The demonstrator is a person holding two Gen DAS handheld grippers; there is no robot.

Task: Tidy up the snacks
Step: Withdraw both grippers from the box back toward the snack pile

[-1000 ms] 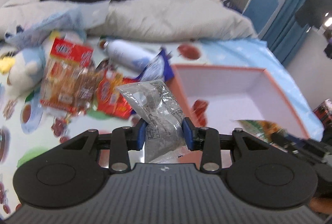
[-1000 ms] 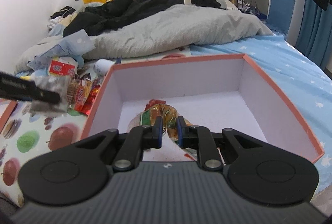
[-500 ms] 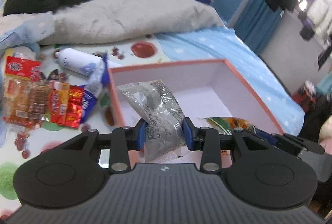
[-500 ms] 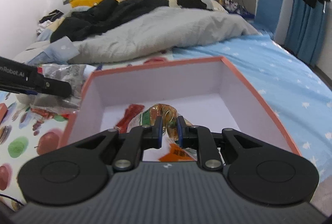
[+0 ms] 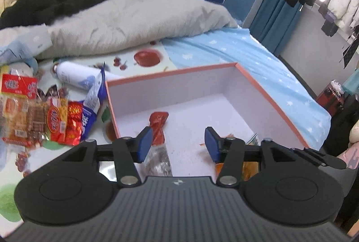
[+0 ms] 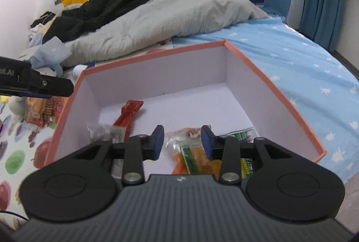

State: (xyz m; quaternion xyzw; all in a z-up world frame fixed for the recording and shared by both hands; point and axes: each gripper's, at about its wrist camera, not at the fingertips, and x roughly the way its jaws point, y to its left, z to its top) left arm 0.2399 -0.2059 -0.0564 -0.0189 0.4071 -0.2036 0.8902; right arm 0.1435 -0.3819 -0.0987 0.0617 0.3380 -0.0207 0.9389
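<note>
Cataloguing from largest to smallest, all places given from the box.

Bed with blue star sheet [image 6: 303, 67]: lying under the box and spreading off to its right. Grey duvet [image 5: 134, 24]: heaped behind the box. Fruit-print cloth [image 5: 143, 60]: spread to the left of the box and behind its left corner.

Box [image 5: 170, 72], pink-rimmed, pale inside: open-topped, standing on the bed.

Left gripper [image 5: 178, 144]: hovering over the near left part of the box; blue pads [image 5: 144, 143] set well apart, just opened further, nothing pressed between them, grasping nothing. Right gripper [image 6: 181, 141]: hovering over the near right part of the box; pads [image 6: 158, 141] parted, just opened further, released, touching no packet.

Pile of snack packets [image 5: 40, 116]: lying outside the box, just left of its left wall. White bottle [image 5: 74, 72]: on its side, left of the box and behind the pile.

Clear grey-flecked packet [image 6: 105, 131]: inside the box, near left corner, below and behind the left pads, apart from them. Orange-and-green snack packet [image 6: 193, 152]: inside the box, near wall, lying below the gap of the right pads. Red sachet [image 5: 158, 124]: inside the box, on the floor towards the left wall, beside the grey-flecked packet.
</note>
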